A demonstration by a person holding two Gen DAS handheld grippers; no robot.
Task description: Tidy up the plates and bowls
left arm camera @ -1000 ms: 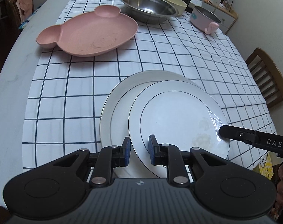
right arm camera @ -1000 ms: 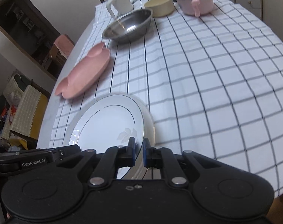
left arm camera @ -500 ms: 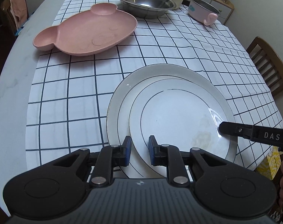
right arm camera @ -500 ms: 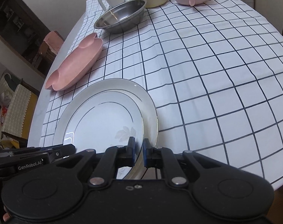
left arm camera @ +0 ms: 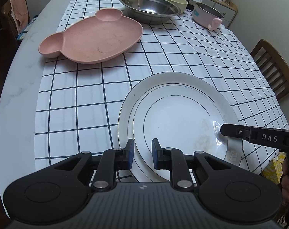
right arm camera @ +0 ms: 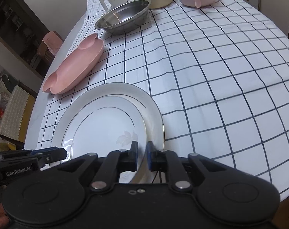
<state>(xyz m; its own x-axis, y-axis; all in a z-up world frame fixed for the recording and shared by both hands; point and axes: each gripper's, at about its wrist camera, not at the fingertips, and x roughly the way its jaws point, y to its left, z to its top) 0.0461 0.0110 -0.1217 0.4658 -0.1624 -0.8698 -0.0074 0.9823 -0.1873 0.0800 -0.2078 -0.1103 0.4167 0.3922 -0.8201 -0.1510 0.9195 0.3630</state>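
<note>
Nearest, the small white plate lies nested on the large white plate at the table's near edge, so that stacking looks done. The left gripper stands with narrow jaws astride the small plate's rim; whether the pads press it I cannot tell. The right gripper has its jaws opening, the rim between them. Farther off, the pink plate, steel bowl, cream bowl and pink bowl sit apart, apparently unsorted.
</note>
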